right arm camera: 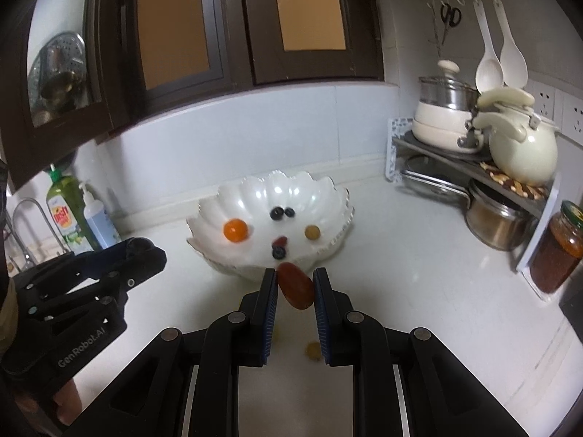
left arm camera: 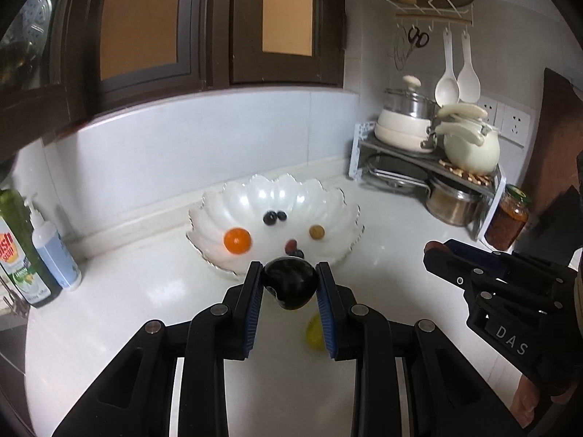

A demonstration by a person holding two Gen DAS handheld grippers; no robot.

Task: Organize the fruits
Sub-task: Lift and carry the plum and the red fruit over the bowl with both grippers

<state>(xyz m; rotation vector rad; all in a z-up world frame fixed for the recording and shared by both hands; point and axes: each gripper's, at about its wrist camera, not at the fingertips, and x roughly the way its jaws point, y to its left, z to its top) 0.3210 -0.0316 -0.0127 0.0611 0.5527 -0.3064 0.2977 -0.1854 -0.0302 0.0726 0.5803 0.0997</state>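
My left hand-held gripper [left arm camera: 289, 284] was clenched on a dark plum [left arm camera: 289, 284], the blue pads pressing its two flanks and the fruit standing proud of the fingertips above the desk [left arm camera: 382, 240]. My right hand-held gripper [right arm camera: 295, 286] was closed nearly as far as it would go on a small red oblong fruit [right arm camera: 296, 286], probably a date or a grape tomato, pinched across its narrow middle. I judged both fruits light, smooth-skinned and soft enough to bruise or slip, so a grip across the widest part with only light pressure suited them, and the plum's glossy skin looked the likelier to slide. Just beyond both sets of fingertips stood the white scalloped bowl [left arm camera: 204, 218], already holding an orange fruit [left arm camera: 237, 241], two dark berries [left arm camera: 275, 217], a tan round fruit [left arm camera: 316, 232] and a red and a blue one near its front rim. A yellowish fruit [left arm camera: 314, 333] lay on the desk beneath my left fingers, not yet gathered.
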